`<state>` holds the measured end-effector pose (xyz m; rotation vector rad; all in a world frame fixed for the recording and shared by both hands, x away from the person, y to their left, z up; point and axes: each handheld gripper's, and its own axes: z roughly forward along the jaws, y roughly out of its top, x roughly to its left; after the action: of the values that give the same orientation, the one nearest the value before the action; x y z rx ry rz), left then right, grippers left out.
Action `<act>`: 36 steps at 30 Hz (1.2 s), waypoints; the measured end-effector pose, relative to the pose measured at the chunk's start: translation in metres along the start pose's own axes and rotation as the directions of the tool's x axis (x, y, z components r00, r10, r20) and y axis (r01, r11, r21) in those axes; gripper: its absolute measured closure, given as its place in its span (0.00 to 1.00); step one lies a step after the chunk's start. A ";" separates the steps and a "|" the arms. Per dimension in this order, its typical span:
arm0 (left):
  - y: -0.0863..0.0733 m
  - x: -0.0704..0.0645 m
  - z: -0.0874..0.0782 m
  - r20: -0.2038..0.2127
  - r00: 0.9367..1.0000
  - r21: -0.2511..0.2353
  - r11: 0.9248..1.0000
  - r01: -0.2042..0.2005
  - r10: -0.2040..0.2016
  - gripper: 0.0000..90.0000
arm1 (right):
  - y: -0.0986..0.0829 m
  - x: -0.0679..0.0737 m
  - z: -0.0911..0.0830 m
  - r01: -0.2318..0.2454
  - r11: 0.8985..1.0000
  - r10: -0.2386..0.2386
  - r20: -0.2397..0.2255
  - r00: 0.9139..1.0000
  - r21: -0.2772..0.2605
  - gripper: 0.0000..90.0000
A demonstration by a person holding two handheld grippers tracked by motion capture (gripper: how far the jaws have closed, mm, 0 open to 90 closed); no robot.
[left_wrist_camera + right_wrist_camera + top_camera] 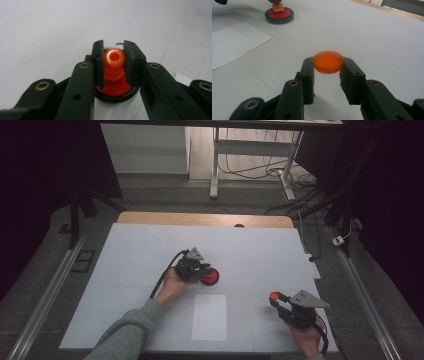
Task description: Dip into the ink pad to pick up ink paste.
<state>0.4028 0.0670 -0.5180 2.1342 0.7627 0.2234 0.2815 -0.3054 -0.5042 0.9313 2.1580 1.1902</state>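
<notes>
Left claw [113,63] pinching knob [114,58] on base [210,277]; right claw [328,71] gripping disc [328,62] at five o'clock, keeping it level.

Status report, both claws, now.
Left claw shut on orange knob over red dish. Right claw shut on orange disc, raised. White paper between; nothing blocking.

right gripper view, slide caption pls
Right claw holds an orange disc above the white table; red base beyond.
</notes>
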 end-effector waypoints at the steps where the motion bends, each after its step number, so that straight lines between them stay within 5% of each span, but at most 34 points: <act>1: 0.000 0.000 0.001 -0.002 1.000 0.002 1.000 -0.001 0.001 0.80 | 0.000 0.000 0.000 0.001 1.000 -0.001 0.000 1.000 0.000 0.71; 36: -0.002 -0.007 0.004 -0.030 0.998 0.021 0.998 -0.053 0.054 0.81 | 0.001 0.002 0.000 0.005 1.000 -0.005 0.001 1.000 0.001 0.71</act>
<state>0.3984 0.0612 -0.5215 2.1763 0.7286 0.2787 0.2803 -0.3034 -0.5039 0.9266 2.1595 1.1861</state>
